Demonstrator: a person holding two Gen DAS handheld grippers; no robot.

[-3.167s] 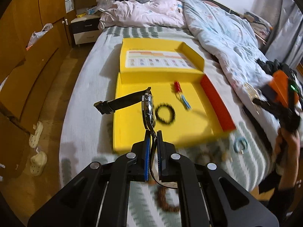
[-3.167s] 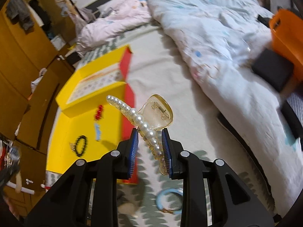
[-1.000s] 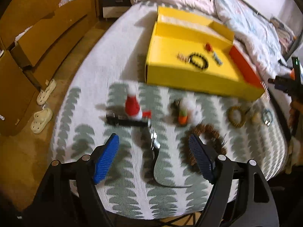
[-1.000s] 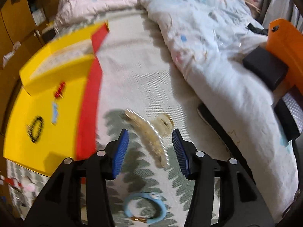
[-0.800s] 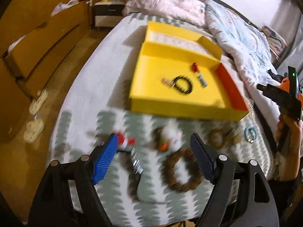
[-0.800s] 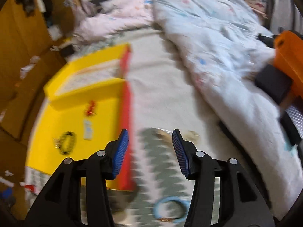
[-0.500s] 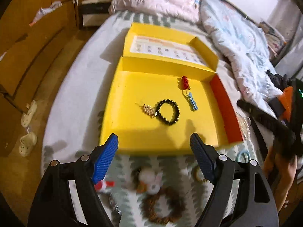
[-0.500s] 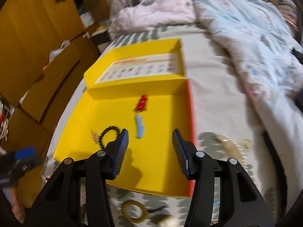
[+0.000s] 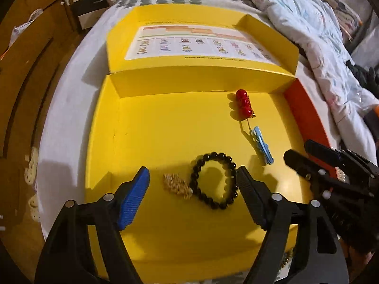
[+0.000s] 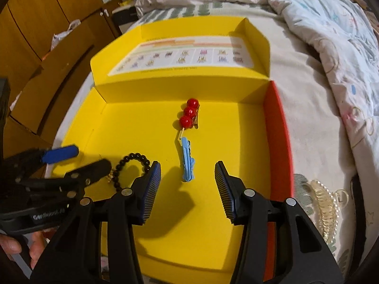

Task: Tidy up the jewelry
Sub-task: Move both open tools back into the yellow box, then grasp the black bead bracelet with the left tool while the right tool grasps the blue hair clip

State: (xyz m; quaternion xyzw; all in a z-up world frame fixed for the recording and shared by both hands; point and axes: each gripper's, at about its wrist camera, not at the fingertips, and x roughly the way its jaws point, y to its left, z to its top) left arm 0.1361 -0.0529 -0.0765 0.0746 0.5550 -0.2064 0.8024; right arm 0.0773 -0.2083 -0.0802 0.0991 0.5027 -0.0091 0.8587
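An open yellow box (image 9: 146, 127) lies on the bed, also in the right wrist view (image 10: 132, 123). Inside lie a black bead bracelet (image 9: 214, 180), a small gold piece (image 9: 177, 185), a red bead clip (image 9: 244, 104) and a blue clip (image 9: 262, 145). My left gripper (image 9: 192, 200) is open and empty, just above the bracelet and gold piece. My right gripper (image 10: 187, 189) is open and empty over the box floor, near the blue clip (image 10: 187, 163). The pearl hair claw (image 10: 327, 207) lies on the bedspread right of the box.
The box lid (image 9: 201, 45) stands open at the back. A crumpled duvet (image 10: 331, 23) covers the bed's right side. Wooden cupboards (image 10: 35, 23) and a nightstand (image 9: 90, 9) stand on the left. The box's right wall is red (image 10: 277, 137).
Both grippers let go of the watch and the hair claw outside the box, opened, and moved over the yellow box. Both now hover low over its floor.
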